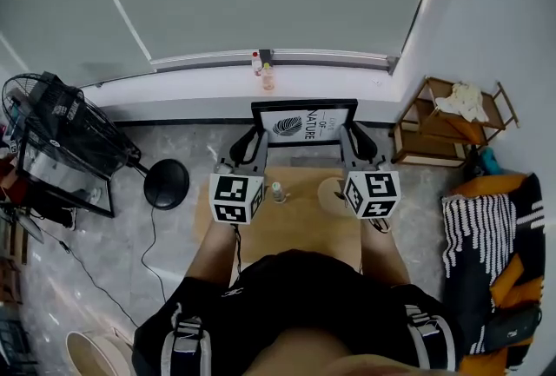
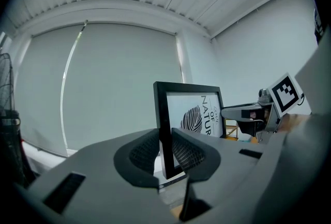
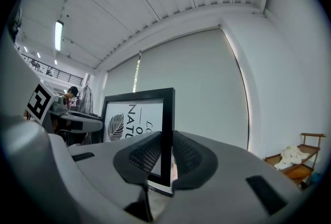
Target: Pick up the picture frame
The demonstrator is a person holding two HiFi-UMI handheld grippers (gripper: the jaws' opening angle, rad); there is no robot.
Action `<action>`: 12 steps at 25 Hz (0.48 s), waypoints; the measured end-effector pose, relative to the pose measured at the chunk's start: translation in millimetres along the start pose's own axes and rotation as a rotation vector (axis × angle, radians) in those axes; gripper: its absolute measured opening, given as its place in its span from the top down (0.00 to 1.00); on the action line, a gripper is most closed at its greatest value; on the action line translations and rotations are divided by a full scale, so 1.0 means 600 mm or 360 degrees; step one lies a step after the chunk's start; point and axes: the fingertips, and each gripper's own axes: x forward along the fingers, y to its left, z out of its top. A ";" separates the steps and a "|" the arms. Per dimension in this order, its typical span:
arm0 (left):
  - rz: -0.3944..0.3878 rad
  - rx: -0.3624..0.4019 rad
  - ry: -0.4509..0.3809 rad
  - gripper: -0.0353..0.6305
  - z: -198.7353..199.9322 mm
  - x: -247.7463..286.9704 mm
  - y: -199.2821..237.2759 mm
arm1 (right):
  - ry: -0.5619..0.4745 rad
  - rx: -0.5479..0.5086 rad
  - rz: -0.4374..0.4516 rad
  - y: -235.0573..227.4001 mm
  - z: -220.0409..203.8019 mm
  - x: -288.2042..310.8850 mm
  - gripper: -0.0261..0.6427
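A black picture frame (image 1: 304,122) with a leaf print and lettering hangs upright in the air above a small wooden table (image 1: 300,222). My left gripper (image 1: 252,142) is shut on the frame's left edge (image 2: 163,130). The right gripper (image 1: 354,142) is shut on its right edge (image 3: 166,130), and its jaws are still closing a little. Both grippers point level toward a grey roller blind. In the left gripper view the right gripper (image 2: 243,113) shows across the frame; in the right gripper view the left gripper (image 3: 77,123) shows likewise.
On the table lie a small bottle (image 1: 277,191) and a round beige object (image 1: 333,192). A windowsill (image 1: 269,62) ahead carries two small bottles. A fan with a black round base (image 1: 166,182) stands left; a wooden shelf (image 1: 447,127) and a striped seat (image 1: 486,235) stand right.
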 end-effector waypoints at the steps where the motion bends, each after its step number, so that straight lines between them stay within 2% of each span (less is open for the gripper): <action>1: 0.0006 -0.0007 0.0000 0.81 0.000 -0.001 0.000 | -0.0001 -0.0006 -0.0005 0.001 0.000 -0.001 0.84; 7: 0.0026 -0.0043 0.0014 0.81 -0.008 -0.017 -0.007 | 0.0032 0.0009 0.0025 0.010 -0.012 -0.019 0.84; 12: 0.0069 -0.0022 0.0041 0.81 -0.012 -0.025 0.000 | 0.0051 0.0026 0.0050 0.019 -0.020 -0.015 0.84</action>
